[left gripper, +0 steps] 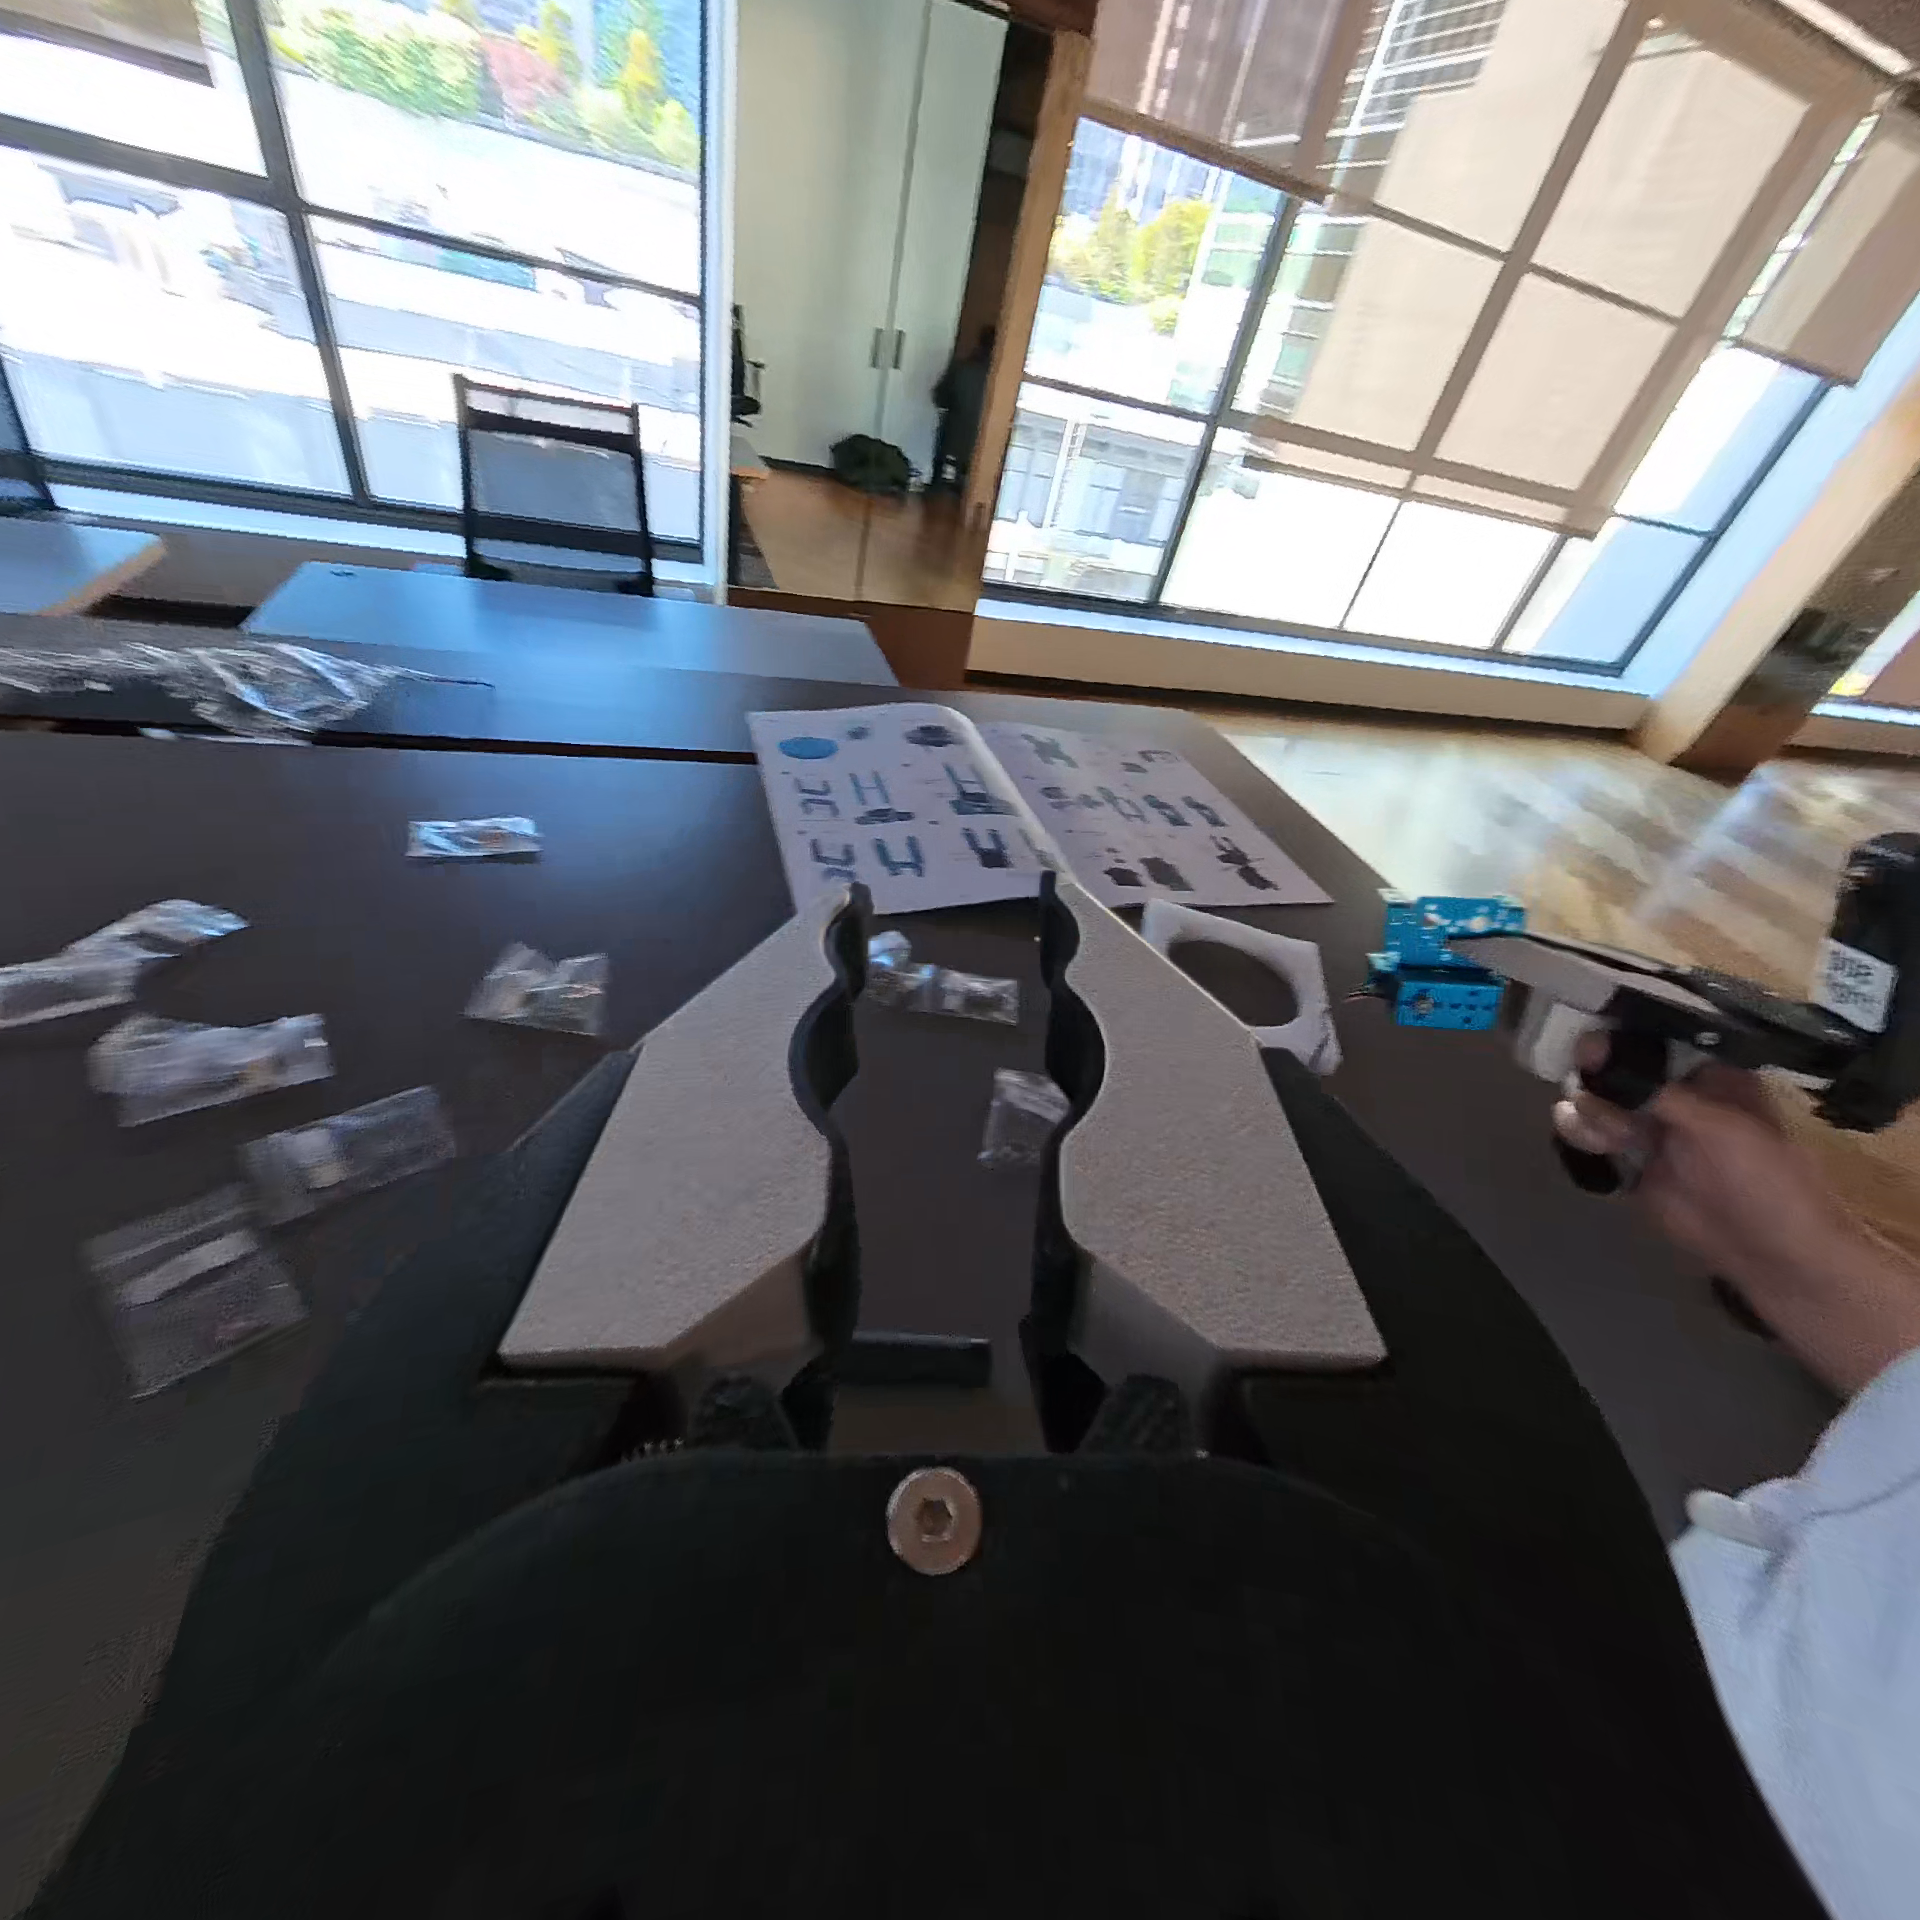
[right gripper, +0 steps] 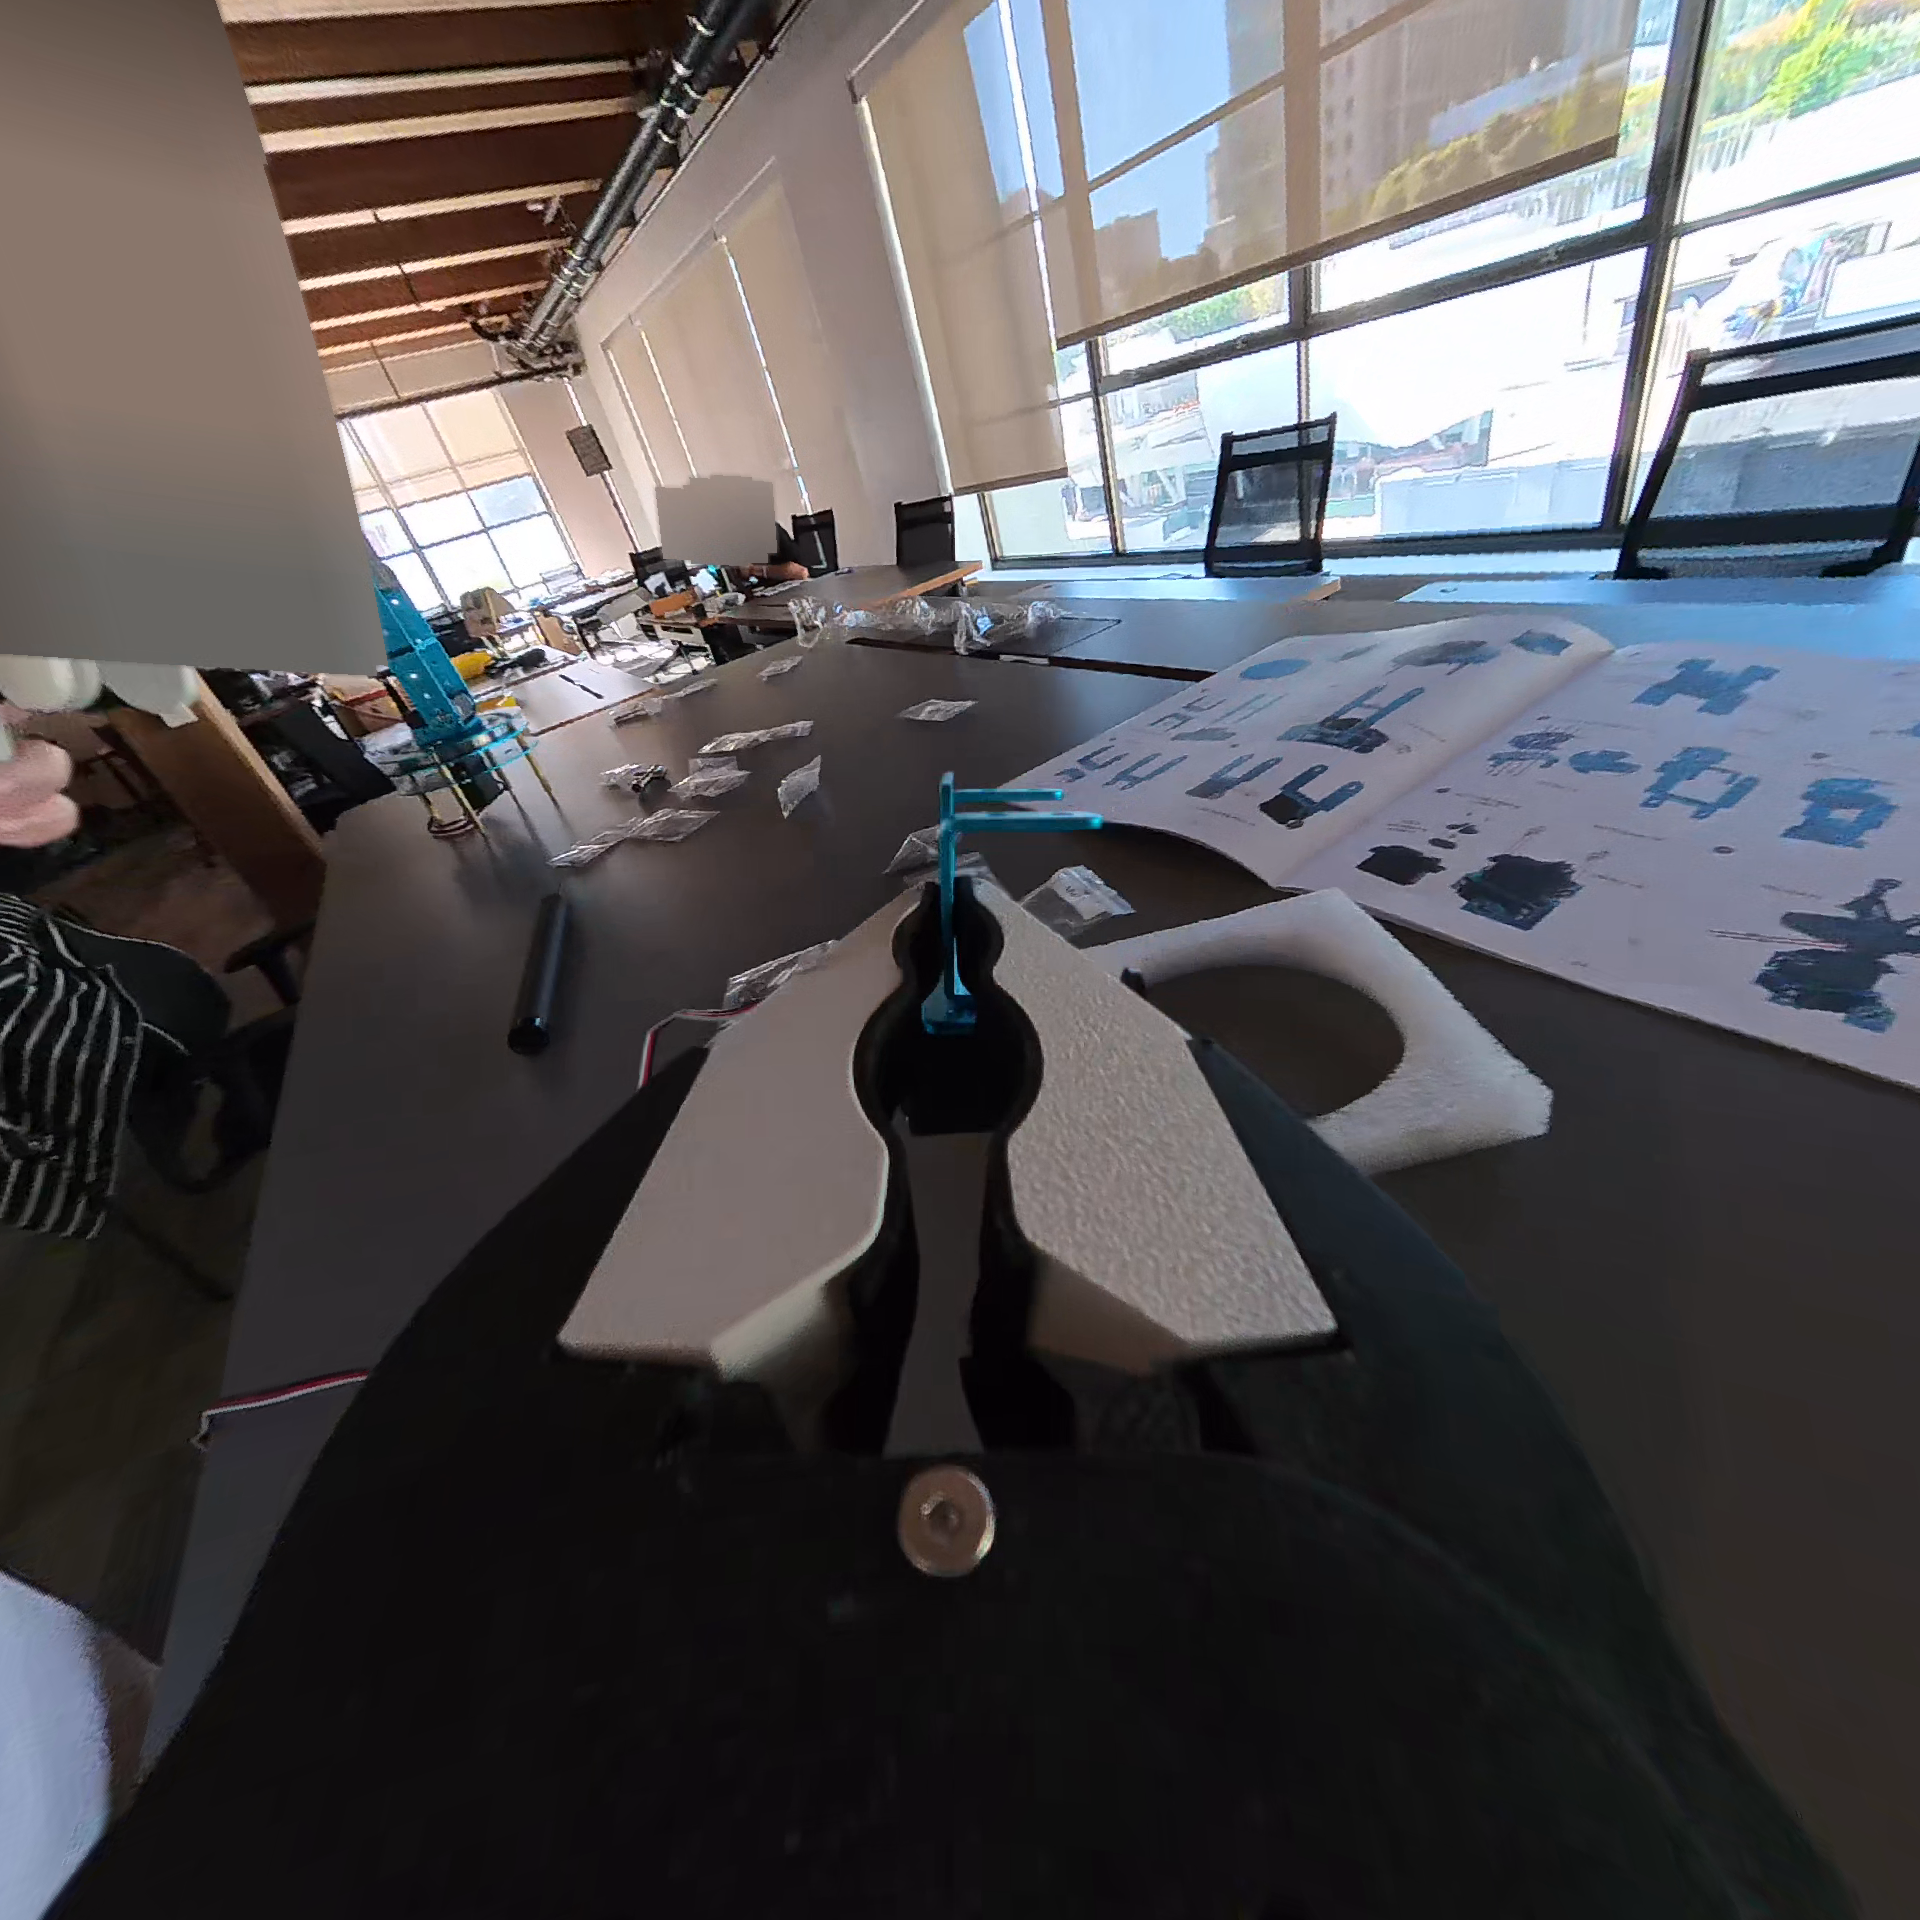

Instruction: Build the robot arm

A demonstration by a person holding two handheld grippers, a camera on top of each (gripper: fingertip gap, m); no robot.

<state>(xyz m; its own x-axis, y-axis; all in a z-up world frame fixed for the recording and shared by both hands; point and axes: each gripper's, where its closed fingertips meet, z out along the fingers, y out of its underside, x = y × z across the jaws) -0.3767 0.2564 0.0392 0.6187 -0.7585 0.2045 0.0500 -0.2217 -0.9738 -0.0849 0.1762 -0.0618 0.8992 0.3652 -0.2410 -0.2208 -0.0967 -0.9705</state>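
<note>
My left gripper (left gripper: 954,914) is open and empty, held above the dark table (left gripper: 416,956). Small clear plastic parts bags (left gripper: 940,987) lie below and just beyond its fingertips, and another bag (left gripper: 1023,1117) lies between its fingers. My right gripper (right gripper: 951,899) is shut on a blue metal bracket piece (right gripper: 997,821) that sticks up past its tips. In the left wrist view the right gripper (left gripper: 1507,971) shows at the right edge, a hand around its grip, holding the blue piece (left gripper: 1439,966) above the table's right side.
An open instruction booklet (left gripper: 1039,810) and a white foam square with a round hole (left gripper: 1304,997) lie ahead. Several parts bags (left gripper: 208,1065) are scattered to the left. A black cylinder (right gripper: 540,971), a blue tower assembly (right gripper: 421,675) and a person's striped sleeve (right gripper: 52,1060) are at the left. The left gripper's tips are roughly 35 centimetres from the right gripper's.
</note>
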